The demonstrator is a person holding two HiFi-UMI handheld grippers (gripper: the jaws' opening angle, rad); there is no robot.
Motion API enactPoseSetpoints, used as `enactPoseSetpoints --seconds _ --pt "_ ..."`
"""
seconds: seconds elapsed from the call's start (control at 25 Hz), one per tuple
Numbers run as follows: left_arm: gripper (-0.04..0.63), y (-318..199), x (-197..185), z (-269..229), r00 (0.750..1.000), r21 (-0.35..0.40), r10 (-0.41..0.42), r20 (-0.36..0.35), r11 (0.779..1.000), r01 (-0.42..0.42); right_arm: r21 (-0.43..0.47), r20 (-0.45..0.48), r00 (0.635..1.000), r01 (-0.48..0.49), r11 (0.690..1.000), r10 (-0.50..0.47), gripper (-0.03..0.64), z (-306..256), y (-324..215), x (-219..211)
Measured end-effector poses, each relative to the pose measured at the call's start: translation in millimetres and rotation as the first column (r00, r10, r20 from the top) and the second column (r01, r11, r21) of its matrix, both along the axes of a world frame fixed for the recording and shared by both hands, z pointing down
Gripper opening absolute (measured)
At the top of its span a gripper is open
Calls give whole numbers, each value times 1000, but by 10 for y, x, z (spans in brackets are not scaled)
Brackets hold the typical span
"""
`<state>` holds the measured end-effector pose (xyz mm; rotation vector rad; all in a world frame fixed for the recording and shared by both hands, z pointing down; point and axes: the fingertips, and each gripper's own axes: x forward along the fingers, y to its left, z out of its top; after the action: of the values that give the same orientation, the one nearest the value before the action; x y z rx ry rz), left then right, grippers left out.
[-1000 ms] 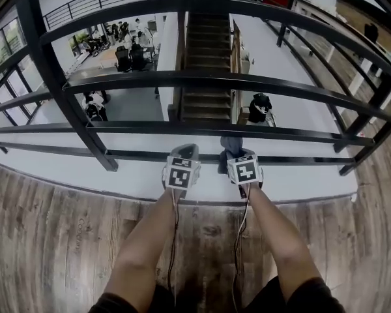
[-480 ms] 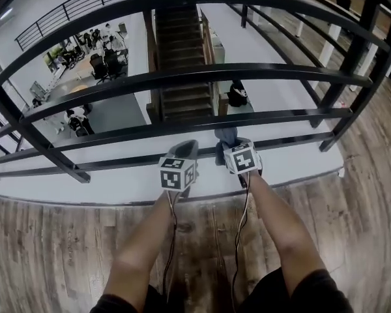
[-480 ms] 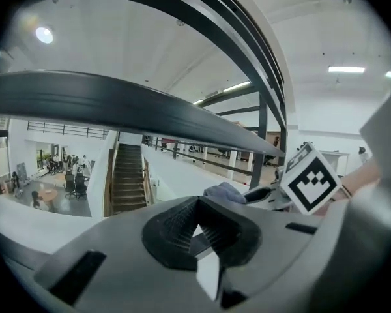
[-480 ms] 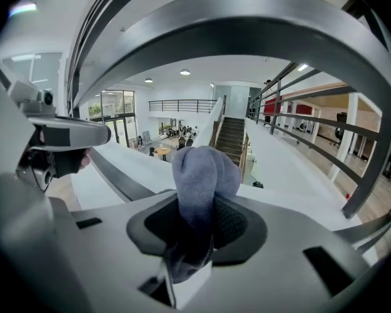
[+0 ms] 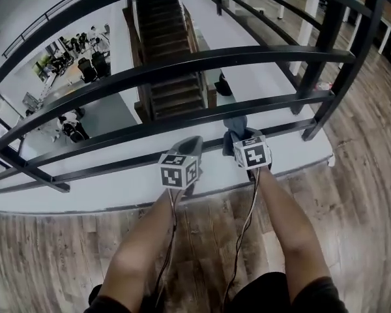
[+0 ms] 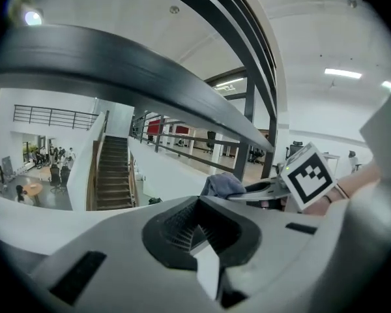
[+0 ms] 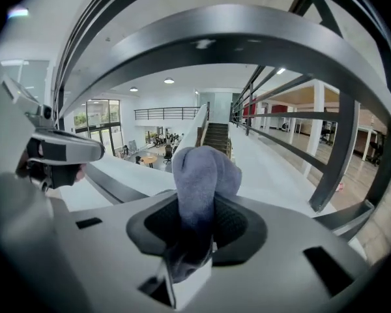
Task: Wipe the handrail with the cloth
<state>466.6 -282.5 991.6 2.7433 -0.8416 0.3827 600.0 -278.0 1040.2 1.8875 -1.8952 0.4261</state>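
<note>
Head view: black handrail (image 5: 202, 57) of several bars across the frame, above a wooden floor (image 5: 52, 253). Below it, at the lowest bar, left gripper (image 5: 190, 146) with jaws closed together on nothing, just beside right gripper (image 5: 240, 142) with jaws clamped on a grey cloth (image 5: 234, 126). Smallest, that cloth, bunched up out of the jaws at the lowest bar.

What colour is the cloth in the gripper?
The cloth is bluish grey; the right gripper view shows it best.
</note>
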Motion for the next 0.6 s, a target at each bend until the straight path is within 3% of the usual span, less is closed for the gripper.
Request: enactPoseSetpoints --seconds 0.16,0.32,0.6 --pt "-2 164 452 61 1000 -22 11 -17 1000 -12 5 29 998 -56 998 56 115 4 135 584" --pt "-2 355 866 57 999 -21 39 -26 999 -40 -11 -5 996 -85 996 85 115 -30 254 1091" --pt "-2 455 1229 -39 998 8 60 -11 998 -60 -1 -58 980 -189 982 188 115 -83 479 1956"
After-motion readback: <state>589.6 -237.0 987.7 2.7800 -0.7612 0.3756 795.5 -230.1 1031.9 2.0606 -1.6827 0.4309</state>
